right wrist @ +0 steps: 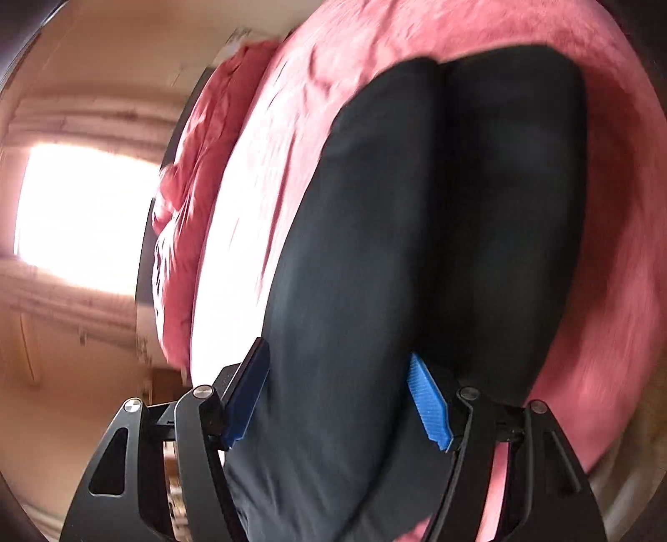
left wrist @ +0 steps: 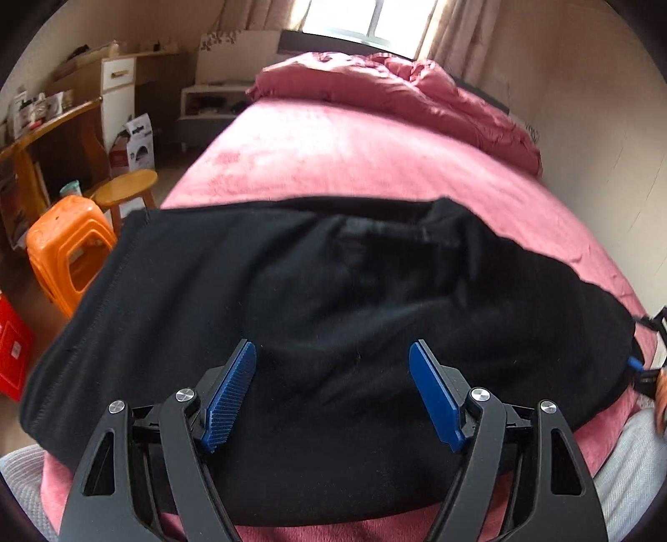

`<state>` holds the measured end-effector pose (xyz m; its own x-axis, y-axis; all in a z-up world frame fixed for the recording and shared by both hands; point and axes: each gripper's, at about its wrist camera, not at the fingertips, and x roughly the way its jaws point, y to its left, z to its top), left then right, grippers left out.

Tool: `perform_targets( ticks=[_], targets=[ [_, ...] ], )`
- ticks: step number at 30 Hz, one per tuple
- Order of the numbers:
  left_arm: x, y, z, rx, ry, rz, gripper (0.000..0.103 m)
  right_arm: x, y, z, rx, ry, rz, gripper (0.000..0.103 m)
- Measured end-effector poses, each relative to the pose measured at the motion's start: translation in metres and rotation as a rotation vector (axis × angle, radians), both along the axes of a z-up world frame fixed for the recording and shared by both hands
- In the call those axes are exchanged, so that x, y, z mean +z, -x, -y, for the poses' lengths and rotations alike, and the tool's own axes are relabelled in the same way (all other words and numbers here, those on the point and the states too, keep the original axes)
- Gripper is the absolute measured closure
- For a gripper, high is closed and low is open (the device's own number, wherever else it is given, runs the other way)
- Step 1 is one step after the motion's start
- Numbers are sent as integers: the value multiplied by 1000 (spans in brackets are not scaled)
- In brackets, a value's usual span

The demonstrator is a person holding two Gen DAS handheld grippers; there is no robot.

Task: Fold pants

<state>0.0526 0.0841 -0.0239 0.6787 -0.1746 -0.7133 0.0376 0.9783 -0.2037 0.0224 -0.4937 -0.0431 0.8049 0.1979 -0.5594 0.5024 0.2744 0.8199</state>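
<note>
Black pants [left wrist: 317, 300] lie across the pink bed [left wrist: 333, 150], spread wide with a seam along their left edge. My left gripper [left wrist: 332, 348] hovers over their near part, open, with only cloth below its blue pads. In the right wrist view the pants [right wrist: 417, 233] run away from me as two long lobes side by side with a crease between them. My right gripper [right wrist: 337, 352] is open and straddles the left lobe at its near end; whether the pads touch the cloth I cannot tell. The right gripper [left wrist: 648, 367] also peeks in at the pants' right end.
A crumpled pink quilt [left wrist: 417, 91] lies at the bed's far end under a bright window [left wrist: 367, 16]. Left of the bed stand an orange plastic stool [left wrist: 68, 250], a wooden stool [left wrist: 125, 187], a red crate [left wrist: 12, 350] and a cluttered desk [left wrist: 46, 125]. A wall [left wrist: 596, 146] bounds the right side.
</note>
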Motion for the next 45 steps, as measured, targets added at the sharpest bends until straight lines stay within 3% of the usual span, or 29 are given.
perform_targets(
  ticks=[3, 6, 9, 10, 13, 18, 23, 26, 28, 31, 33, 35, 38, 45],
  targets=[
    [-4, -2, 1, 5, 12, -11, 28, -5, -2, 24, -32, 23, 18, 45],
    [-2, -3, -3, 7, 35, -12, 26, -8, -6, 41, -42, 65, 19, 62],
    [-4, -4, -4, 4, 38, -12, 23, -11, -6, 44, -52, 65, 18, 88],
    [-4, -4, -3, 0, 34, -11, 22, -11, -7, 38, -57, 64, 23, 92],
    [-5, -4, 1, -6, 19, -9, 21, 3, -8, 25, -43, 101, 23, 96],
    [-4, -4, -2, 1, 58, -8, 21, 44, 12, 12, 24, 270, -30, 96],
    [-1, -5, -5, 6, 90, -16, 21, 21, 30, 17, 58, 239, -175, 96],
    [-2, -5, -4, 3, 82, -19, 21, -11, 38, 25, 6, 82, -229, 95],
    [-2, -4, -2, -2, 62, -24, 21, -17, 49, 25, -55, 16, -192, 93],
    [-3, -3, 3, -13, 31, -26, 21, -3, 53, 16, -75, 100, -198, 75],
    [-3, -2, 4, -15, 19, -24, 21, 16, 62, 7, -134, 204, -179, 39],
    [-3, -2, 5, -15, 13, -21, 21, 34, 73, -2, -190, 312, -150, 37],
    [-2, -2, 5, -10, 20, -13, 21, 54, 73, -19, -173, 435, -77, 37],
    [2, 4, 7, -18, 39, 19, 21, 52, 7, -70, 66, 552, -18, 40]
  ],
)
